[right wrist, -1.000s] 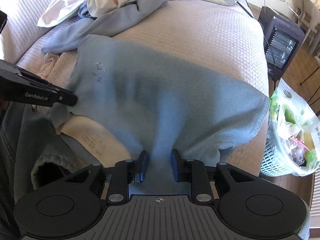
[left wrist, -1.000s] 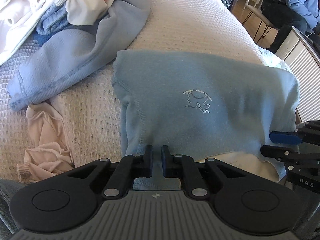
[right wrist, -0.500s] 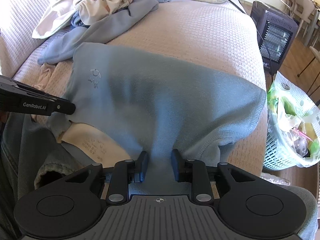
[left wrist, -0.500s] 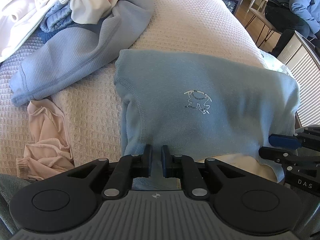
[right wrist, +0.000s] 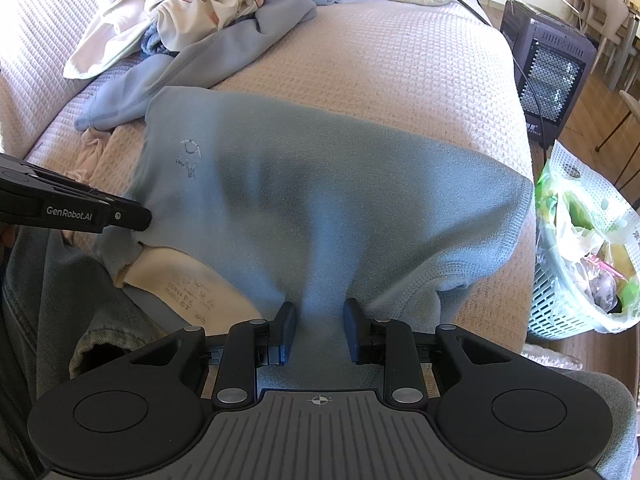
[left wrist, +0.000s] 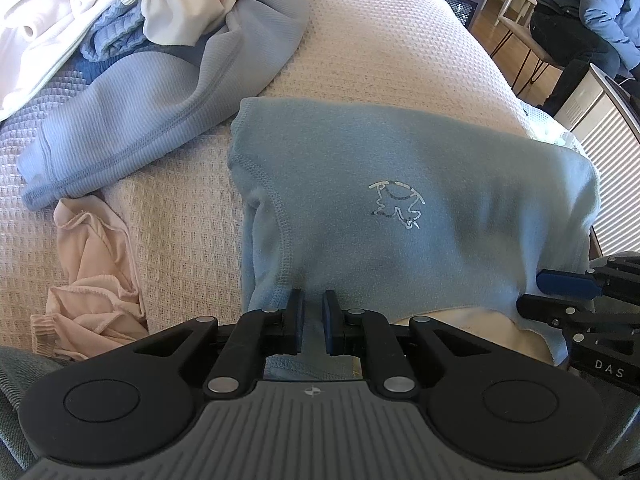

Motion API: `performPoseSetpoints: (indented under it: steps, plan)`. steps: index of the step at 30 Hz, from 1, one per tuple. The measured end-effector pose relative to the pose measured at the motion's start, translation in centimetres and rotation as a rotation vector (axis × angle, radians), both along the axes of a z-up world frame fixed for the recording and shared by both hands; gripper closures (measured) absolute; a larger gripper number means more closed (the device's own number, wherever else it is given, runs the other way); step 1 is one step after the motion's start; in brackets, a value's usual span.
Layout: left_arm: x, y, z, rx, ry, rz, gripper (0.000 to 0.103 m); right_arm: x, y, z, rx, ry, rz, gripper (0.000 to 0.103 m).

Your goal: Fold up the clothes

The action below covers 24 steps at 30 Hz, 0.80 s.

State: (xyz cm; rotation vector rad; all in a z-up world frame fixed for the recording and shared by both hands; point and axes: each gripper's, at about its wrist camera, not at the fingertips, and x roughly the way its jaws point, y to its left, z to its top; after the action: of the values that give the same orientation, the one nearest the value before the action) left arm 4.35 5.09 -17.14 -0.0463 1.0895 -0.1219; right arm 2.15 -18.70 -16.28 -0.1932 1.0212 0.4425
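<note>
Clearly my left gripper point(left wrist: 313, 322) and right gripper point(right wrist: 319, 330) pinch the soft, limp blue fleece point(left wrist: 400, 208) by its near hem, which drapes and sags between them.

Beyond your work, you have a waffle-weave bedspread point(right wrist: 400, 64) covering the bed. To your right, on the wooden floor, a dark space heater point(right wrist: 548, 64) stands just past the bed's edge, with a black cable point(right wrist: 472, 4) running across the far end of the bedspread toward it. Nearer you on that side sits a pale laundry-style basket point(right wrist: 560, 308) lined with a plastic bag of rubbish. A seated person point(left wrist: 588, 28) in a blue jacket is at your far right.
</note>
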Motion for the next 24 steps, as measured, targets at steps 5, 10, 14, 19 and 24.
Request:
performPoseSetpoints:
  steps: [5, 10, 14, 19, 24]
  plan:
    - [0.08, 0.01, -0.01, 0.001, 0.001, -0.002, 0.093, 0.02, 0.01, 0.01, 0.001, 0.001, -0.001, 0.076]
    - [0.16, -0.01, -0.03, 0.003, 0.001, -0.004, 0.093, 0.03, -0.11, -0.04, 0.004, 0.002, -0.002, 0.076]
    - [0.15, 0.00, -0.05, 0.005, 0.002, -0.006, 0.093, 0.05, -0.08, -0.09, 0.005, 0.003, -0.003, 0.076]
    - [0.17, 0.07, -0.20, 0.001, 0.003, -0.005, 0.093, 0.08, 0.03, -0.11, 0.002, 0.003, -0.002, 0.076]
    - [0.30, 0.08, -0.33, -0.003, 0.005, -0.006, 0.093, 0.11, 0.15, -0.14, -0.005, 0.004, -0.001, 0.076]
